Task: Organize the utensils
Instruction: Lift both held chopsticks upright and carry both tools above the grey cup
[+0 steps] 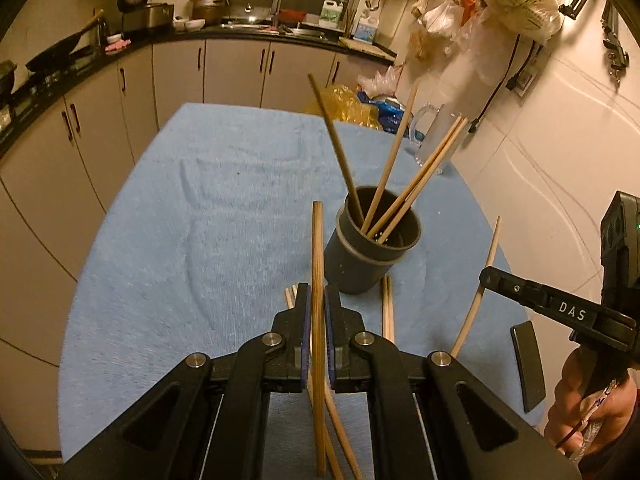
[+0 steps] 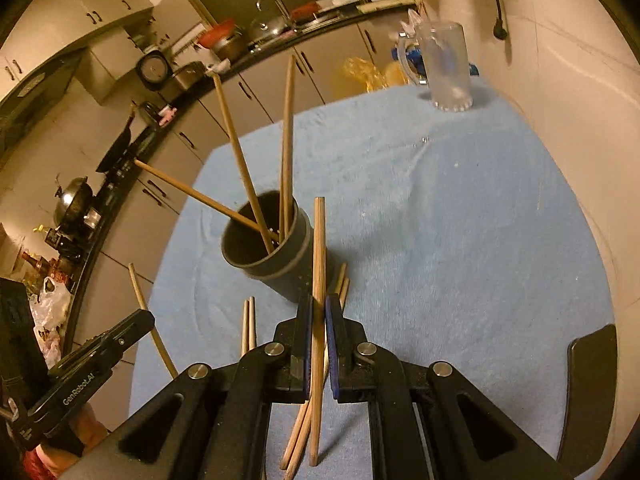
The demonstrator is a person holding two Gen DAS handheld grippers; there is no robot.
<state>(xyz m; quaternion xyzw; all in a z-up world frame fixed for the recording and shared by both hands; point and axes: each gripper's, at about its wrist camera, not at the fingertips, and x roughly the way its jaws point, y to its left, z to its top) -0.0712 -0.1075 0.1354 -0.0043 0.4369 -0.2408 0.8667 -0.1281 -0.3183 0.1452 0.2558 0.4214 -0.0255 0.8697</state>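
A dark grey holder cup point(image 1: 370, 254) stands on the blue cloth and holds several wooden chopsticks; it also shows in the right wrist view point(image 2: 272, 248). My left gripper point(image 1: 317, 300) is shut on a chopstick point(image 1: 317, 248) that points toward the cup's left side. My right gripper point(image 2: 319, 312) is shut on another chopstick point(image 2: 319, 248), held just right of the cup. The right gripper shows in the left wrist view point(image 1: 552, 304), with its chopstick point(image 1: 480, 288). The left gripper shows in the right wrist view point(image 2: 96, 356). Loose chopsticks point(image 1: 387, 312) lie on the cloth in front of the cup point(image 2: 248, 326).
A clear glass mug point(image 2: 446, 68) stands at the far right corner of the blue-covered table point(image 2: 460, 220), close to the wall. Plastic bags point(image 1: 360, 106) sit beyond the table's far edge. Kitchen cabinets and a cluttered counter point(image 1: 224, 28) curve along the left and back.
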